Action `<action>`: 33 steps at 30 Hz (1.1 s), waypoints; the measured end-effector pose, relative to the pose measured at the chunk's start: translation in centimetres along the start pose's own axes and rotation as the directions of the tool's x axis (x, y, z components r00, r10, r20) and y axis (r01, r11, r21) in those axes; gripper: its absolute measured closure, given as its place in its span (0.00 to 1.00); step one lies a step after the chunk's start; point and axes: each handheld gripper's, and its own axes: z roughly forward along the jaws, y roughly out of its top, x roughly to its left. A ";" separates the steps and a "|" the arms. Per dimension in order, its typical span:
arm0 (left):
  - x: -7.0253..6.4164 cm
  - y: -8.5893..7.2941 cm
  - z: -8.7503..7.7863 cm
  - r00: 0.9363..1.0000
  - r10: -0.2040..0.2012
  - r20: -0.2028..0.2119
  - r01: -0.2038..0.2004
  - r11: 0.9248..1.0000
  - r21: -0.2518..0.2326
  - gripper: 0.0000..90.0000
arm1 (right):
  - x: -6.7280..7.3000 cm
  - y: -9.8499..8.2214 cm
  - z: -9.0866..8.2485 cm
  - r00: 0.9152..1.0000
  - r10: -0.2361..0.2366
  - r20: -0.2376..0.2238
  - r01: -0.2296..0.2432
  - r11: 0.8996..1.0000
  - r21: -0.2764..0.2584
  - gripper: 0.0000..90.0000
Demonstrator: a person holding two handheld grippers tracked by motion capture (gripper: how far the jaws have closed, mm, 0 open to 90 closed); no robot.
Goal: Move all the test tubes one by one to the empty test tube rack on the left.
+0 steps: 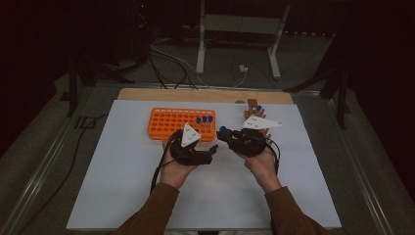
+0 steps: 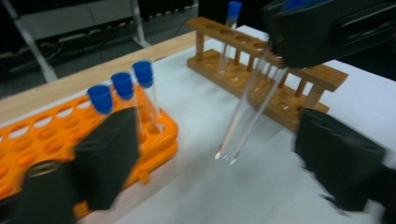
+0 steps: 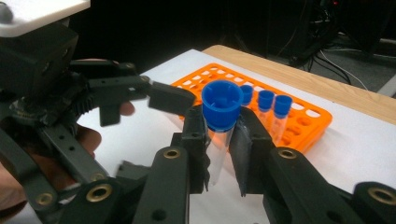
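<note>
Gripping a clear tube (image 3: 219, 140) just under its blue cap (image 3: 222, 108), the right gripper (image 1: 230, 137) has its jaws clamped on the glass and holds it above the tabletop (image 1: 122, 196); in the left gripper view the tube hangs tilted, its rounded end clear of the white sheet. The left gripper (image 1: 211, 149) faces it from just beside, jaws apart with nothing between them, though the tube's lower end hangs in the gap ahead of them. Both hands come up from the near edge in brown sleeves (image 1: 151, 210), palms under the tools, the two grippers pointed toward each other at the tabletop's middle.

White sheeting covers the tabletop, with a strip of bare wood (image 1: 147, 93) along the far edge. Beyond it lie a dark floor, loose cables (image 1: 166, 63) and a white metal frame (image 1: 235, 24).

Two racks stand behind the grippers: one orange rack (image 1: 169, 122) holding three blue-capped tubes (image 2: 123, 93) in a row at its right end, and one wooden rack (image 2: 289, 93) holding one capped tube (image 2: 229, 32).
</note>
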 end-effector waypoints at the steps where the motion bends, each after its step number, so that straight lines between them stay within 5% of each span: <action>1: -0.1 0.0 0.0 1.000 0.010 -0.012 -0.011 1.000 -0.004 0.25 | 0.1 0.0 0.1 1.000 -0.001 -0.003 0.001 1.000 0.000 0.86; 12: -0.8 0.3 0.1 0.997 0.077 -0.016 -0.077 0.997 -0.024 0.65 | 0.7 0.1 0.7 1.000 0.005 -0.027 -0.005 1.000 0.001 0.86; 20: -1.0 0.3 0.0 0.993 0.115 -0.011 -0.115 0.993 -0.027 0.83 | 1.0 0.0 0.9 0.999 0.005 -0.036 -0.005 1.000 0.003 0.86; 27: -1.1 0.2 0.0 0.991 0.137 -0.004 -0.137 0.990 -0.022 0.86 | 1.0 0.0 0.9 0.999 0.004 -0.039 -0.004 1.000 0.006 0.85; 33: -0.2 0.3 -0.3 0.994 0.111 -0.021 -0.111 0.993 -0.027 0.86 | 0.4 -0.1 0.1 0.997 0.006 -0.072 -0.008 1.000 -0.029 0.61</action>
